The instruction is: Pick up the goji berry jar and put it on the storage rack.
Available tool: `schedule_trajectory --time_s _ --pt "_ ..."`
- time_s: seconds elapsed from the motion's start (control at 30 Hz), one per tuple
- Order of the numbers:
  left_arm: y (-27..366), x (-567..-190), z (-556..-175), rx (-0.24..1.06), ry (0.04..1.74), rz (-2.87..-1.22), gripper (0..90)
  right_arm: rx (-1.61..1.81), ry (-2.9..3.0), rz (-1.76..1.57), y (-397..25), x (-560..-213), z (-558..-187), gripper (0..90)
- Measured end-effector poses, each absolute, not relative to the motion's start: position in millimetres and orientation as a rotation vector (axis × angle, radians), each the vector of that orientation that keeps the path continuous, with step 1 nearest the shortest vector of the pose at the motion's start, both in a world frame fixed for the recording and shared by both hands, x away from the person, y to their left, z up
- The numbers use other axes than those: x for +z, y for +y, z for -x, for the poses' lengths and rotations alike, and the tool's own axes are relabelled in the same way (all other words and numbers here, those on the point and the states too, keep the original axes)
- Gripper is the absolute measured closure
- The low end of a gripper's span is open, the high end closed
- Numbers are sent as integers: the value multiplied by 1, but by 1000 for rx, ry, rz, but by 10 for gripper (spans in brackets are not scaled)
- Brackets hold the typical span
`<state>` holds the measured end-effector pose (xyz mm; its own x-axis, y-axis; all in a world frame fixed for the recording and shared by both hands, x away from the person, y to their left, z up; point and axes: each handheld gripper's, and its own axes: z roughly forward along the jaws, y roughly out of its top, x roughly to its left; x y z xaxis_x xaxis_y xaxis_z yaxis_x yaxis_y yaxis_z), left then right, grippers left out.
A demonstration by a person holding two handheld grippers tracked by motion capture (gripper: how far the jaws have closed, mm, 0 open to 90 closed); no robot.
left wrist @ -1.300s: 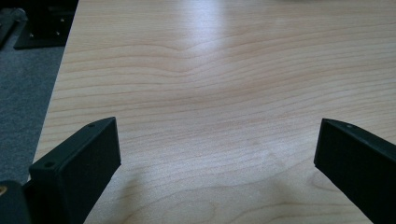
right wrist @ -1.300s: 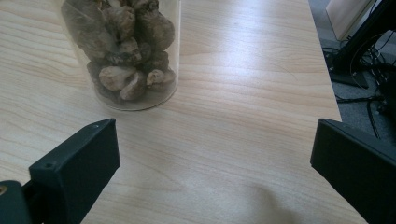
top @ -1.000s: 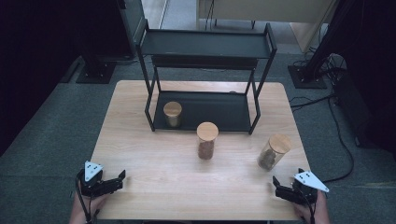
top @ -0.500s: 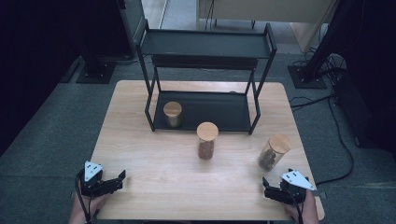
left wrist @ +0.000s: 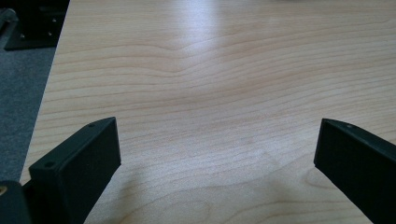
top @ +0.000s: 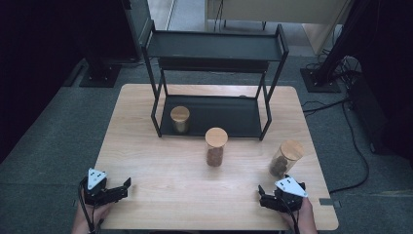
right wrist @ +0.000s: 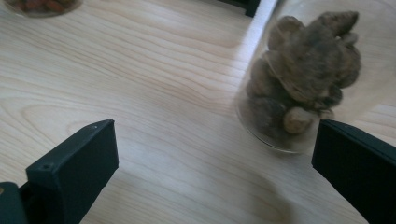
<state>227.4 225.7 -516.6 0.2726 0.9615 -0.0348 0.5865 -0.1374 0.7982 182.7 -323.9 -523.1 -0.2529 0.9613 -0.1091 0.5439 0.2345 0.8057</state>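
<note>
**Inspector:** Start at the right gripper (top: 271, 199). What had changed?

**Assistant:** Over the preceding second it had shifted from the table's near right corner inward and a little forward, closing on the jar of brown lumps (top: 283, 159). I judged this the opening of a reach for that jar. The left gripper (top: 117, 189) had not moved.

**Inspector:** Jaw condition on the right?

**Assistant:** Spread wide, holding nothing and touching nothing. In the right gripper view the jar (right wrist: 299, 79) stood just ahead of the right-hand jaw, near it but apart, not yet between the two.

**Inspector:** And the left?

**Assistant:** Also spread wide and empty, with bare table (left wrist: 210, 93) ahead of its jaws.

**Inspector:** Farther out from the right gripper?

**Assistant:** The middle jar (top: 215, 146) stood well ahead and to its left, upright with a wooden lid. Beyond that, a third jar (top: 179, 119) stood on the lower shelf of the black rack (top: 214, 46). The upper shelf was bare.

**Inspector:** Assessment?

**Assistant:** Grasp not begun. The gripper would need to swing right to centre the jar between its jaws.
</note>
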Motion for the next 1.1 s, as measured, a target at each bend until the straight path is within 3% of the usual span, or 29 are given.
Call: schedule_trajectory --time_s 1.1 --pt "226 -517 -227 653 1396 -1824 7 879 2010 -1269 -256 -524 -199 0"
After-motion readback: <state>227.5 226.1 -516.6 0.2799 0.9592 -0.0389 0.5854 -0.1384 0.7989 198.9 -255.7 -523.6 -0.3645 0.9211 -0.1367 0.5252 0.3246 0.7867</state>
